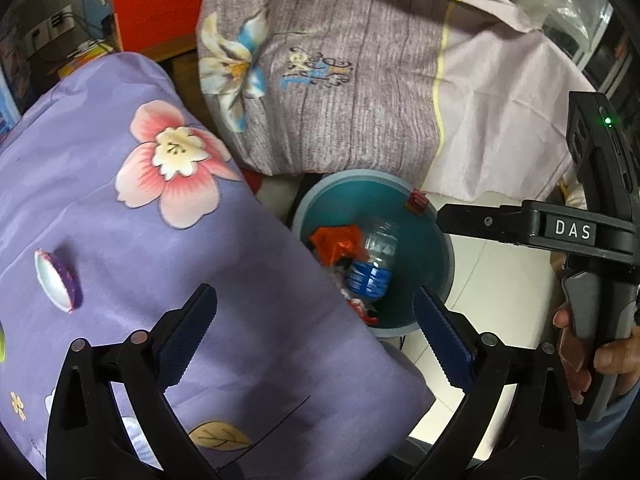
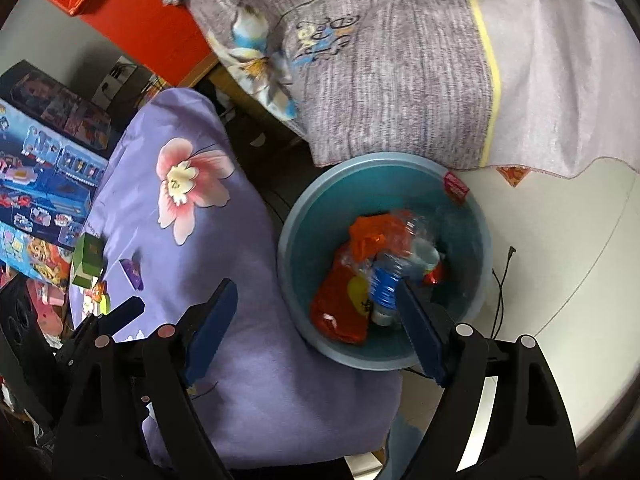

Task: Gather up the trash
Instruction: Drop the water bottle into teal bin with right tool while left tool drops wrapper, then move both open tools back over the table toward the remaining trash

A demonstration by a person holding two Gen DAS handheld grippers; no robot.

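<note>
A teal bin (image 1: 424, 248) (image 2: 292, 240) stands on the floor between a purple floral quilt (image 1: 180, 248) and a hanging bedsheet. Inside lie a clear bottle with a blue label (image 1: 370, 276) (image 2: 384, 284) and orange-red wrappers (image 1: 338, 240) (image 2: 340, 308). A small red packet (image 1: 416, 202) (image 2: 456, 188) sits on the bin's far rim. My left gripper (image 1: 316, 336) is open and empty over the quilt's edge, beside the bin. My right gripper (image 2: 316, 330) is open and empty too, its right finger over the bin. On the quilt lie a white-and-purple scrap (image 1: 56, 280), a green box (image 2: 88, 260) and a purple wrapper (image 2: 132, 272).
A grey-lilac flowered sheet (image 1: 360, 80) (image 2: 380, 60) hangs behind the bin. A hand (image 1: 600, 360) holds the right tool's black body (image 1: 572, 232) to the right of the bin. Toy boxes (image 2: 40, 184) stand at far left. A black cable (image 2: 500, 280) lies on the pale floor tiles.
</note>
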